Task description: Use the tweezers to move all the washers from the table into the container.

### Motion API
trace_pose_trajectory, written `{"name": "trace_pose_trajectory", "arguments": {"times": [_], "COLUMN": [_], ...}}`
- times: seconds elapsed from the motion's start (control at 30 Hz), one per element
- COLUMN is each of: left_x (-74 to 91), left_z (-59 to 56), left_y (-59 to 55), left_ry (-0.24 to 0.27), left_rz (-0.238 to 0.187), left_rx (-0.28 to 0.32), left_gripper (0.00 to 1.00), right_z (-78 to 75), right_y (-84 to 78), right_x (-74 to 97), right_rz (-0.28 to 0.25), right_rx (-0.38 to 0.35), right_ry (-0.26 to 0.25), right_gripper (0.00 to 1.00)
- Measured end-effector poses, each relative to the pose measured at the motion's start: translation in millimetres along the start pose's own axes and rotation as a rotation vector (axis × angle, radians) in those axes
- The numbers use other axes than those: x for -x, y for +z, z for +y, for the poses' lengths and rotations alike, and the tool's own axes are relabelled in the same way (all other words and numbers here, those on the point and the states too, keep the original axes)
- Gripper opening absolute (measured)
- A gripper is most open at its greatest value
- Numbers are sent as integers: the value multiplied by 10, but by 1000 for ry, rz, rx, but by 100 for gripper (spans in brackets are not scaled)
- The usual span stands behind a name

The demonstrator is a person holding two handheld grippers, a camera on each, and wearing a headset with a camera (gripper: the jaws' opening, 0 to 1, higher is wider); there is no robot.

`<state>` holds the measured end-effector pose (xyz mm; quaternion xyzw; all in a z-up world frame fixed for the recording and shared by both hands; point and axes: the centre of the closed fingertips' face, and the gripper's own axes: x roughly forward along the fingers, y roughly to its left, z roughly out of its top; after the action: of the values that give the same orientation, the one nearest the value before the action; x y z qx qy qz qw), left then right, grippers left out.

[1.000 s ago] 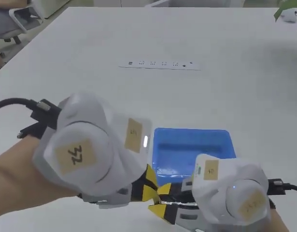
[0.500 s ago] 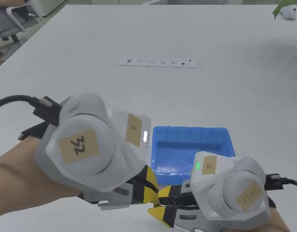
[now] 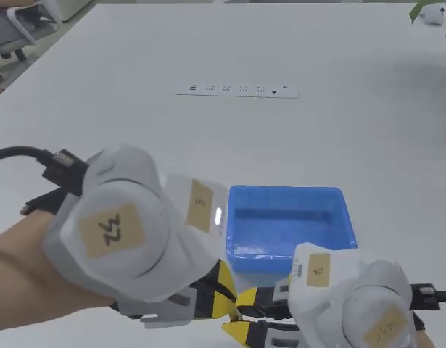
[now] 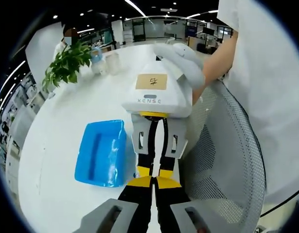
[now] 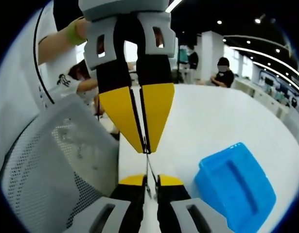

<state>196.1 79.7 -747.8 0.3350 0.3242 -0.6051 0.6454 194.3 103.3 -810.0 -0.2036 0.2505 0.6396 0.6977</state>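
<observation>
Tweezers, thin grey metal, run between the two facing grippers, near the blue container on the white desk. Both left gripper and right gripper pinch them in their jaws.

The left gripper and the right gripper each have a white rounded shell, grey jaw mounts and black jaws with yellow tips. Tan paper labels with handwritten marks are stuck on the shells. A small white light shines on the left shell. A thick black cable enters the left gripper through a black plug, and a thin black cable leaves the right one. The person wears a white shirt with short sleeves and a green wristband.
</observation>
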Motion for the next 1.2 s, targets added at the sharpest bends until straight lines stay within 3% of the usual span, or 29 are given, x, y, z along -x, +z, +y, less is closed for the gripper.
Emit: {"name": "trace_pose_trajectory", "arguments": {"times": [0.2, 0.43, 0.6, 0.77, 0.9, 0.97, 1.03, 1.2], "left_x": [0, -31, -53, -85, -117, -112, -77, 35], "left_z": [13, 20, 21, 34, 32, 40, 50, 72], "left_y": [5, -20, 13, 38, -8, -6, 24, 9], "left_ry": [6, 4, 3, 6, 18, 40, 64, 169], "left_rz": [4, 25, 14, -6, -13, -50, -117, -280], "left_rx": [-10, -7, 16, 69, 121, 196, 246, 404], "left_gripper": [0, 0, 0, 0, 0, 6, 17, 39], "right_z": [-27, -25, 1, -42, -12, -32, -34, -76], "right_y": [2, -14, 64, -3, -13, -31, -30, -29], "right_x": [12, -16, 52, 103, 64, 76, 79, 109], "right_rz": [-8, -16, -21, 33, 17, 30, 24, -42], "right_rx": [1, -42, -50, -2, -49, -43, -48, -141], "right_ry": [-13, 8, 3, -54, -22, -33, -28, -29], "right_gripper": [5, 6, 16, 5, 3, 3, 2, 2]}}
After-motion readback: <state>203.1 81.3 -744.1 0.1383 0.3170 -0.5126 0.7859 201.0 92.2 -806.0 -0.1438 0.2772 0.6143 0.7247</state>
